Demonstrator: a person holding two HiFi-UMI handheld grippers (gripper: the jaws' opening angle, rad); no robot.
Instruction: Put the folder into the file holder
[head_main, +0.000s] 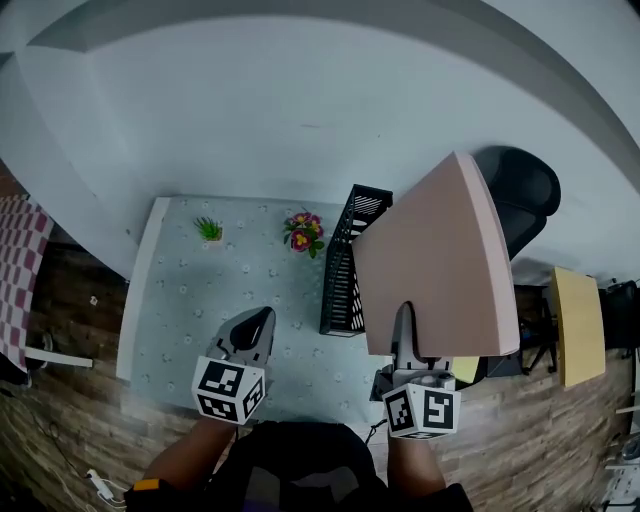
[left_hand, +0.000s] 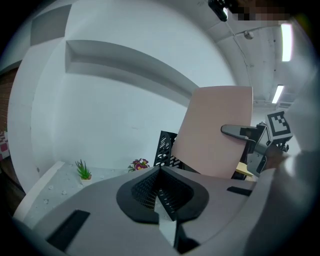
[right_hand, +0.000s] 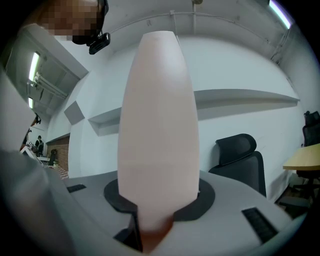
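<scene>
Between right tongs (head_main: 404, 318) jaws: pink folder (head_main: 440, 260), pinched upright; holder (head_main: 342, 280) just left; left tongs (head_main: 260, 318) pressed together, empty.

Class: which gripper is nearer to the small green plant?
Left. The left gripper is over the table, on the person's side of the green plant, slightly right. The right gripper, clamping the pink folder, is farther right, past the black file holder.

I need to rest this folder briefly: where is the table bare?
Bare: the wide front stretch of the table, from its left edge to the file holder, before the green plant and flower pot; the left tongs hang over it. Crowded: back right, flower pot near file holder.
</scene>
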